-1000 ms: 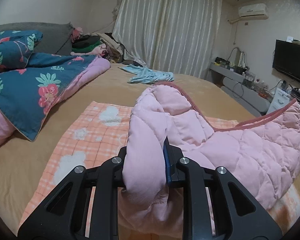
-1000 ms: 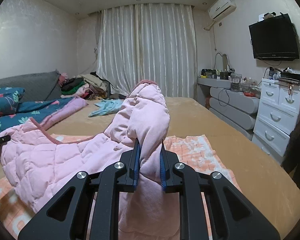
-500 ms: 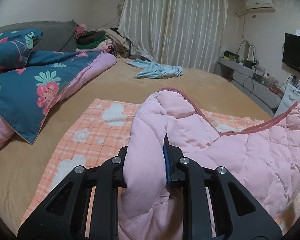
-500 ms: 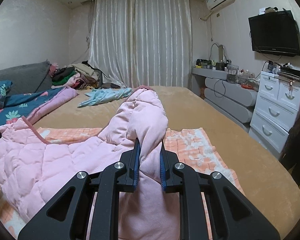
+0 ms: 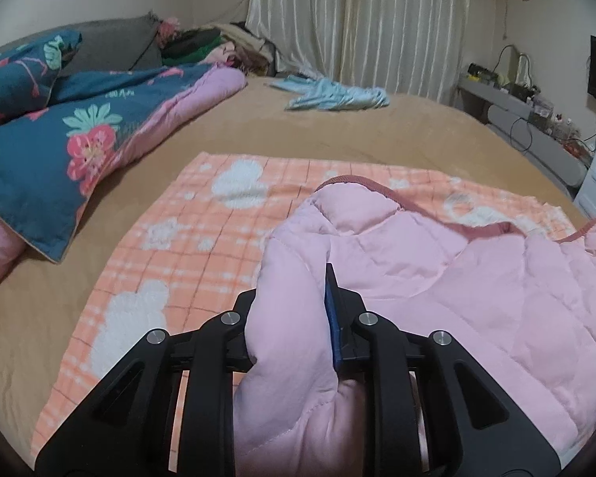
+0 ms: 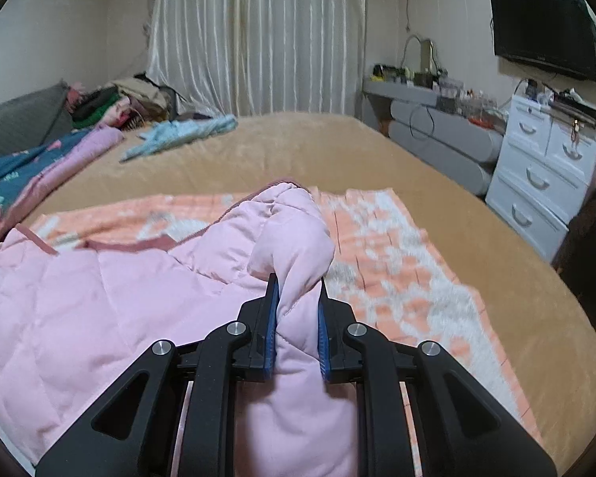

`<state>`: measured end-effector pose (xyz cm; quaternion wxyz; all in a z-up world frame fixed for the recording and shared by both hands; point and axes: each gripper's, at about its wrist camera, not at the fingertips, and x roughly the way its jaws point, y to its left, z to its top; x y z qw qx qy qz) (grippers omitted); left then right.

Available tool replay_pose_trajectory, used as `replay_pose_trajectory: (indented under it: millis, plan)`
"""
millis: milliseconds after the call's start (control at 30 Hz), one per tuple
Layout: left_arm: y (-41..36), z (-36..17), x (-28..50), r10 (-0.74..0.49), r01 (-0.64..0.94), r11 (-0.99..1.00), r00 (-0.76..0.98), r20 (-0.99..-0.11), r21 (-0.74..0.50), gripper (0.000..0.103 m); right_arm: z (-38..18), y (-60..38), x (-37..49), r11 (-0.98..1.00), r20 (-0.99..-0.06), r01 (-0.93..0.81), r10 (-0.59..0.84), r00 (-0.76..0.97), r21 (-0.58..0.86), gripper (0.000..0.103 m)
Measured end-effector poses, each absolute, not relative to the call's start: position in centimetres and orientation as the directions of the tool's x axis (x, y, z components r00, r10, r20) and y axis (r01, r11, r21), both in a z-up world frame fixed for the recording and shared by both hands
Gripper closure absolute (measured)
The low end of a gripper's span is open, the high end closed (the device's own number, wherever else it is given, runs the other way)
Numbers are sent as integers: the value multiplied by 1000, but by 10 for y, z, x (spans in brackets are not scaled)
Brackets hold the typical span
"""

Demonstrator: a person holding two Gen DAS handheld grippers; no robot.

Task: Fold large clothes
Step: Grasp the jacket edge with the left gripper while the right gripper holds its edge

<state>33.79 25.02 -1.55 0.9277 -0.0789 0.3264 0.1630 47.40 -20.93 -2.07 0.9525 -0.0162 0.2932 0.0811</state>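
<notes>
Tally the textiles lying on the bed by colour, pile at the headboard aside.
Pink: 1, quilted pink jacket
Orange: 1, orange checked towel blanket
Light blue: 1, crumpled light blue garment
Dark blue: 1, dark blue floral quilt
Total: 4

The tan bed (image 5: 337, 131) bears an orange checked blanket (image 5: 186, 238), floral quilt (image 5: 79, 135) and blue garment (image 5: 333, 97).

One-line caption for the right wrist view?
Right gripper clamps a fold of pink quilted jacket above the orange checked blanket.
</notes>
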Motion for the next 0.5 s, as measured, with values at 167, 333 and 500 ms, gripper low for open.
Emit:
replay_pose_trajectory:
  millis: [167, 333, 500]
  plan:
    - [253, -27, 348, 253, -360, 932, 712, -655, -31, 87, -41, -210, 483, 989, -606, -145, 119, 786, 6, 87]
    - [251, -36, 356, 279, -373, 928, 694, -664, 0, 84, -57, -210, 488, 991, -629, -128, 80, 773, -32, 86]
    - [254, -45, 360, 289, -386, 922, 668, -685, 13, 81, -63, -204, 494, 988, -644, -131, 51, 764, -77, 85]
